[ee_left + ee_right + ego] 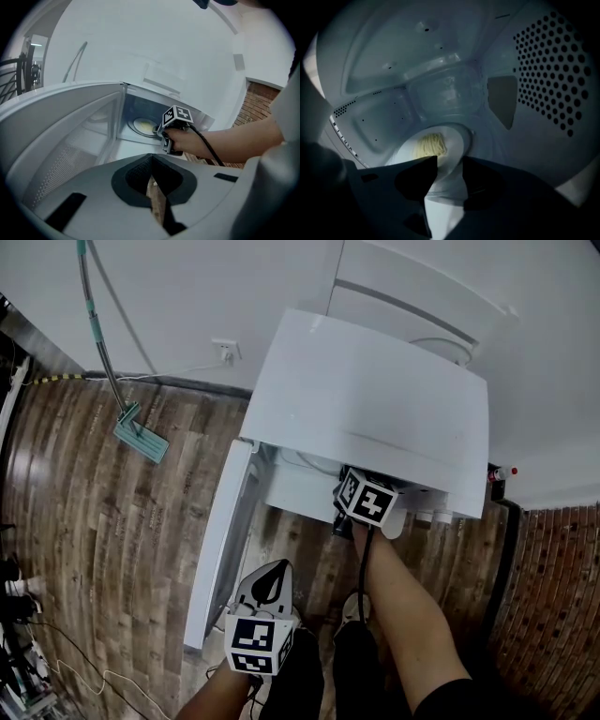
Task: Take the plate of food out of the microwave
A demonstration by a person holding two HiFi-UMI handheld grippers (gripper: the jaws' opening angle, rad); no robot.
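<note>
Now the reach-in step is in hand: the right gripper (450,161) is held released inside the microwave (366,399), jaws apart at the near rim of the plate (457,140) of noodles (430,144); a firm clamp on that rim is called for next. The left gripper (151,171) is clenched on nothing, outside

White microwave (375,399); pale-yellow noodles (431,145) on white plate (461,138) ahead of right gripper (450,166); brown wood-grain floor (112,521) beneath.

Open white microwave (375,399), plate of noodles (453,143) on its inner floor
</note>
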